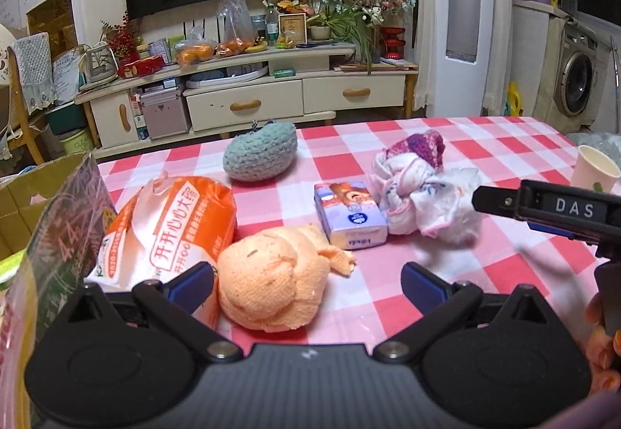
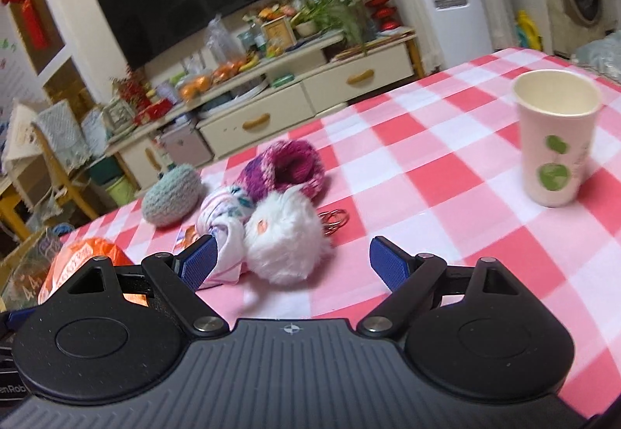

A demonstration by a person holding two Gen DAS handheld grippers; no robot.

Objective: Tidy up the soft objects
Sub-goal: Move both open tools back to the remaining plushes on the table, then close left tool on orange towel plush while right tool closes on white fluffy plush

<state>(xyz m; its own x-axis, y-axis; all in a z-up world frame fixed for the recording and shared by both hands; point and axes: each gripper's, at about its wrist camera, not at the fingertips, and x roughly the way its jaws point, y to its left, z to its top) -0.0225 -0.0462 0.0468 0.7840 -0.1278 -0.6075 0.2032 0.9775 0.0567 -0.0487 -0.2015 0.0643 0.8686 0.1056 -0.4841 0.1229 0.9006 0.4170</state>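
Left gripper (image 1: 306, 283): I see its blue-padded fingers (image 1: 192, 283) spread wide apart with nothing between the pads; the rolled peach knitted cloth bundle (image 1: 271, 281) sits just ahead of them, nearer the left finger.

Right gripper (image 2: 291, 260): its fingers (image 2: 384, 260) are also spread and empty; the white fluffy fur pompom with a metal key ring (image 2: 285, 241) lies just ahead, between them and closer to the left finger.

Peach bundle, handling: I judge it light and squashy, a loose knit that will compress before it resists. I would close across the fat middle of the roll, not on the thin tail trailing off toward the right finger.

Pompom, handling: very light and springy, I think; the fur may slide off the pads, so I would take it through the core, clear of the ring.

Other soft things: a knotted white floral cloth (image 2: 223, 213) touches the left finger of the right gripper; a purple knitted slipper (image 2: 285, 167) sits beyond it; a grey-green crocheted pouch (image 1: 260, 155) lies far ahead of the left gripper.

Crinkly items: an orange-and-white plastic bread bag (image 1: 170, 231) touches the left finger of the left gripper; a purple tissue pack (image 1: 349, 213) lies ahead; both likely slippery.

Surface: pink-and-white checked cloth (image 2: 446, 177), which could drag along.

Fragile: a paper cup with green leaf print (image 2: 555, 138) stands well off beyond the right finger, easy to tip.
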